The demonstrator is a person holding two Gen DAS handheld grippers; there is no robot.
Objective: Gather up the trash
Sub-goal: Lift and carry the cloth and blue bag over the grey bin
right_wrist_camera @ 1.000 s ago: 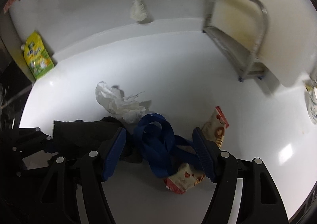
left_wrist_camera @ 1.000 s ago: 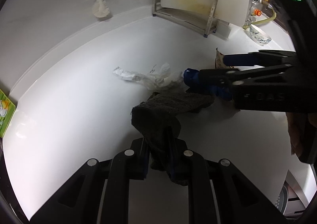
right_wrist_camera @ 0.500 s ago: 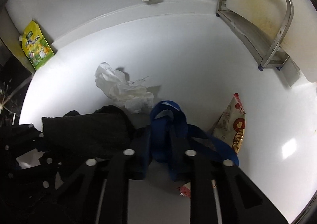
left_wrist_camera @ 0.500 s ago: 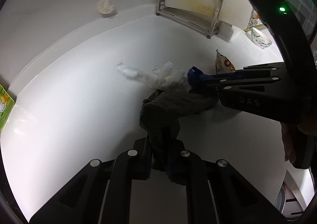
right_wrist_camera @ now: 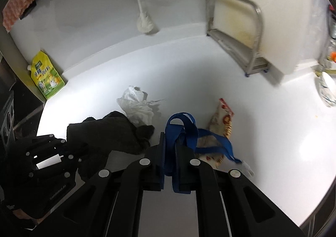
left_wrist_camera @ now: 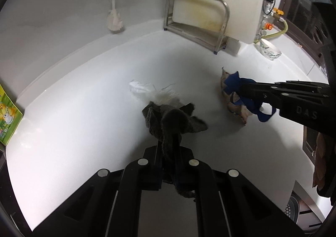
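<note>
Change since a second ago: the right gripper (right_wrist_camera: 170, 153), then spread wide around the blue strap (right_wrist_camera: 182, 130), has clamped onto it and lifted, so the loops now rise between the jaws with one end trailing over the snack wrapper (right_wrist_camera: 222, 119). In the left view that right gripper (left_wrist_camera: 241, 90) has drawn away to the right, off the dark cloth. The left gripper (left_wrist_camera: 168, 153) is unchanged, pinched tight on the dark grey cloth (left_wrist_camera: 172, 119).

Items, present state:
- Blue strap (left_wrist_camera: 233, 81): held by the right gripper, raised over the wrapper, one tail hanging below the jaws.
- Dark grey cloth (right_wrist_camera: 105, 132): held by the left gripper, bunched; whether any of it touches the counter cannot be told.
- Crumpled white plastic (left_wrist_camera: 151, 92): loose on the white counter (left_wrist_camera: 73, 111), just behind the cloth.
- Snack wrapper (left_wrist_camera: 237, 107): loose on the counter under the strap.
- Green pouch (right_wrist_camera: 47, 77), bottle brush (right_wrist_camera: 142, 18), steel rack (right_wrist_camera: 237, 35), small bowl (left_wrist_camera: 269, 50): along the back and edges, not in play.

Judgement: both hands are loaded, so two pieces are secured and ready to carry off. No bin is in view. The plastic and the wrapper remain to be collected. The dangling strap may drag the wrapper.
</note>
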